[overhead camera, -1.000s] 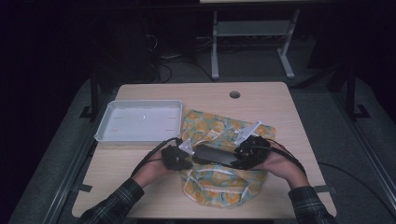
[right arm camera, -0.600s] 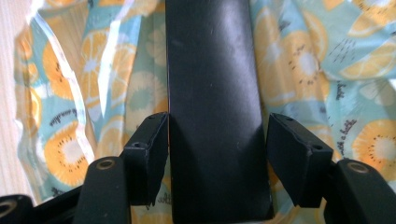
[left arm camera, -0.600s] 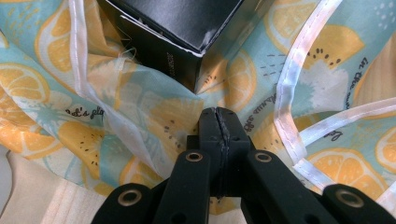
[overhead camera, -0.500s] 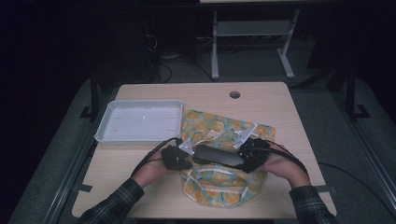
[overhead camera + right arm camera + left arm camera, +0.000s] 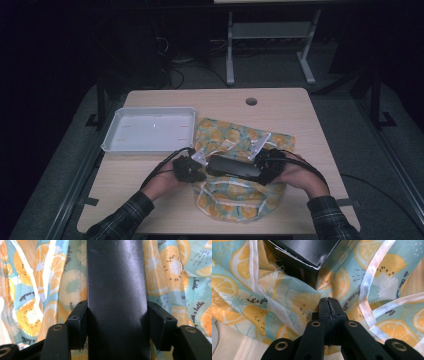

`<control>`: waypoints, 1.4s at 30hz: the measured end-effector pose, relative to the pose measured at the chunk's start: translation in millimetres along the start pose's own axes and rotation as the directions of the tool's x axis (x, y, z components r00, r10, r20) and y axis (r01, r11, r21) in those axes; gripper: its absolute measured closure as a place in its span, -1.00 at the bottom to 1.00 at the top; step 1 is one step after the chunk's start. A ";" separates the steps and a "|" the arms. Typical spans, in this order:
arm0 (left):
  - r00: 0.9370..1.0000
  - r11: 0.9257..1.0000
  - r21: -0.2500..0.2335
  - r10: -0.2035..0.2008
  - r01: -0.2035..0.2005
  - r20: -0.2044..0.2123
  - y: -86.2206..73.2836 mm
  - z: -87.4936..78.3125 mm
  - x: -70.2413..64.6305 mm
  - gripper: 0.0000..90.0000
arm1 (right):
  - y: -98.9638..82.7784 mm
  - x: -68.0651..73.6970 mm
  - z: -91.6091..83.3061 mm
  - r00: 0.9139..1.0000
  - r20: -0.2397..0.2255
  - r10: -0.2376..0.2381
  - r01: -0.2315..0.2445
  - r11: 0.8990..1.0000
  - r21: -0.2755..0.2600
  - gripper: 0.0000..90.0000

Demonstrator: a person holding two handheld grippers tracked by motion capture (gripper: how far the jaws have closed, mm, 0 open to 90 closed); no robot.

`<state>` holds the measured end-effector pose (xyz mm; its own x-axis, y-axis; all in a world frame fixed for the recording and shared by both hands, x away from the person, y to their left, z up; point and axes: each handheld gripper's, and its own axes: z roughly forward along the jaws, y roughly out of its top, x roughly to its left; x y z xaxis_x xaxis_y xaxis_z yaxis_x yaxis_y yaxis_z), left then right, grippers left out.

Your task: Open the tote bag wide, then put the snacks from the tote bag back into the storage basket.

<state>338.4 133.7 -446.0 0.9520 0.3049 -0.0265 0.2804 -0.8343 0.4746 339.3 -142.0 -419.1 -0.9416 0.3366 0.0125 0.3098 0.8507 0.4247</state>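
A long black box (image 5: 234, 166) lies across a lemon-print cloth (image 5: 235, 137) with white straps at the table's near middle. My right gripper (image 5: 258, 169) grips the box's right end; in the right gripper view its jaws (image 5: 116, 315) press on both sides of the box (image 5: 116, 272), having just closed a little further. My left gripper (image 5: 199, 170) is at the box's left end. In the left gripper view its jaws (image 5: 328, 301) are shut together, pinching the cloth (image 5: 287, 297) just under a corner of the box (image 5: 312, 255).
An empty white tray (image 5: 112, 134) stands at the back left of the wooden table (image 5: 300, 115), close to the left hand. A round cable hole (image 5: 251, 101) sits near the far edge. Cables trail from both grippers over the person's hands.
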 end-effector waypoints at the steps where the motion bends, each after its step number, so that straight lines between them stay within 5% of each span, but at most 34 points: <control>1: 1.000 1.000 0.000 0.000 0.000 0.000 0.0 -0.1 0.2 0.99 | 0.2 0.2 0.0 1.000 0.001 -0.001 0.001 1.000 0.002 -0.10; 28: 1.000 1.000 0.005 -0.004 0.004 0.002 0.2 -0.4 0.2 0.99 | 2.0 1.5 -24.6 1.000 0.014 -0.012 0.013 0.999 -0.052 -0.07; 42: 1.000 1.000 0.005 -0.004 0.004 0.005 -0.1 -0.6 0.8 0.99 | 6.3 -1.6 -49.1 1.000 0.024 0.009 -0.005 0.991 -0.132 -0.07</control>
<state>339.0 134.3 -445.5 0.9514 0.3061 -0.0331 0.2851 -0.8352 0.4702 336.2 -157.0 -372.0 -0.9354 0.3536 -0.0059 0.2945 0.7881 0.5405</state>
